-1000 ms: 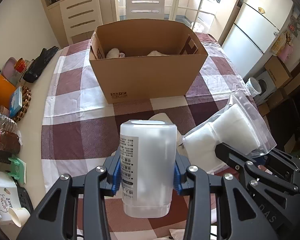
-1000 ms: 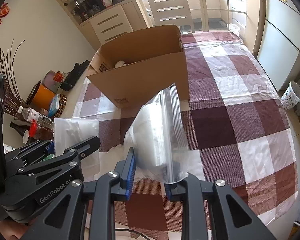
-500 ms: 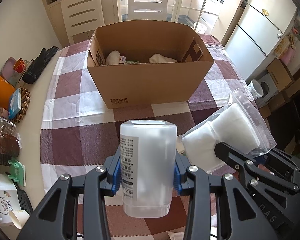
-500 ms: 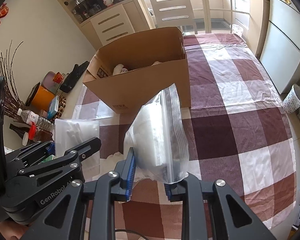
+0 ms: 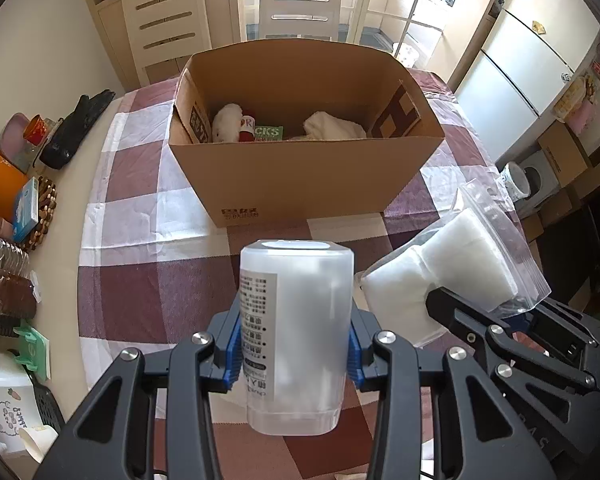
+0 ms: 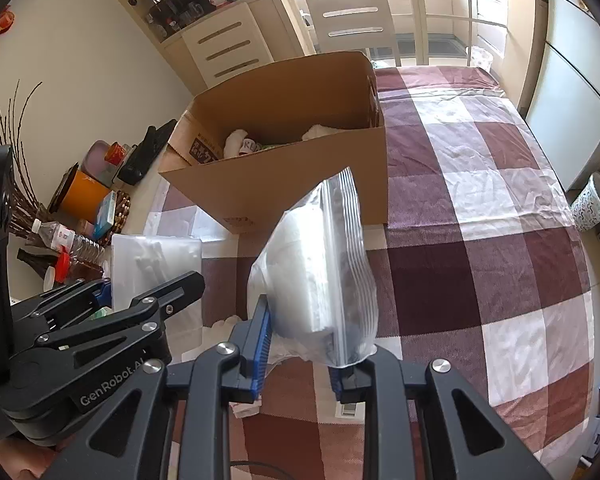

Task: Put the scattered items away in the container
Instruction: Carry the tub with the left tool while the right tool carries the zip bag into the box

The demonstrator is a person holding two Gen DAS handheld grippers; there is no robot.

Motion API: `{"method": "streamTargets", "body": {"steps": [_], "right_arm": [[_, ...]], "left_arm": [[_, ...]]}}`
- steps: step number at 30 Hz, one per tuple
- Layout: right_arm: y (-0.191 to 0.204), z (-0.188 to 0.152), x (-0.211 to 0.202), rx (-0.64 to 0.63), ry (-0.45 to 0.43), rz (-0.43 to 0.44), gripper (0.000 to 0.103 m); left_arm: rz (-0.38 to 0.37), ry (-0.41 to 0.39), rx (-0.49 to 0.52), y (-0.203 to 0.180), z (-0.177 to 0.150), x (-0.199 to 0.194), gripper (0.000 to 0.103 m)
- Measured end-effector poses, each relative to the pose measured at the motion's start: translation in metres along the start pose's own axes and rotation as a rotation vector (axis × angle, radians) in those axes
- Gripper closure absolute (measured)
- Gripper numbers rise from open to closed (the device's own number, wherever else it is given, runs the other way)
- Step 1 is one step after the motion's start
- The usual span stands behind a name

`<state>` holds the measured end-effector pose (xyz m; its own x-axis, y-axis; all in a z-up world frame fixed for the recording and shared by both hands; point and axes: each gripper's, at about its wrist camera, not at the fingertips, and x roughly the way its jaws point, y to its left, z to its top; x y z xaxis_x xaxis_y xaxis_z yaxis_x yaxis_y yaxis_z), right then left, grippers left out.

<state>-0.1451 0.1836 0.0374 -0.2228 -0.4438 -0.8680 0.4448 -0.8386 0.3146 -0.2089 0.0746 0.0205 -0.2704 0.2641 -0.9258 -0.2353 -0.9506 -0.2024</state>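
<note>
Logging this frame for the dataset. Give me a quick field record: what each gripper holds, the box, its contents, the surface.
left gripper: shut on translucent plastic bottle, upright
right gripper: shut on zip bag of white pads
cardboard box: open, ahead of both grippers, on the table
box contents: white plush toy, green packet, white cloth
surface: checked tablecloth

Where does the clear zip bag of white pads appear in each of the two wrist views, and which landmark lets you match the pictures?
Left wrist view: the zip bag sits at the right edge, held up by the right gripper.
Right wrist view: the bag fills the centre, clamped between the pads.
Shared landmark: the open cardboard box on the checked tablecloth, beyond the bag in both views.
</note>
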Motion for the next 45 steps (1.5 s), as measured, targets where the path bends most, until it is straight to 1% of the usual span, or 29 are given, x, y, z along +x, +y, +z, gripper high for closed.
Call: {"method": "streamTargets", "body": {"steps": [15, 27, 33, 38, 45], "right_arm": [[-0.004, 0.018, 0.007, -0.012, 0.009, 0.009, 0.079], [-0.006, 0.038, -0.001, -0.036, -0.015, 0.019, 0.079], [-0.002, 0.055, -0.012, -0.054, -0.049, 0.030, 0.079], [0.005, 0.077, -0.027, -0.074, -0.105, 0.043, 0.079], [0.019, 0.118, -0.042, -0.128, -0.204, 0.028, 0.079]], "left_arm": [[-0.017, 0.012, 0.007, -0.001, 0.022, 0.009, 0.062], [-0.052, -0.017, 0.025, -0.006, 0.042, -0.002, 0.062], [-0.097, -0.050, 0.015, -0.002, 0.062, -0.018, 0.062], [-0.143, -0.088, 0.008, 0.003, 0.082, -0.036, 0.062], [-0.175, -0.167, -0.013, 0.012, 0.128, -0.059, 0.062]]}}
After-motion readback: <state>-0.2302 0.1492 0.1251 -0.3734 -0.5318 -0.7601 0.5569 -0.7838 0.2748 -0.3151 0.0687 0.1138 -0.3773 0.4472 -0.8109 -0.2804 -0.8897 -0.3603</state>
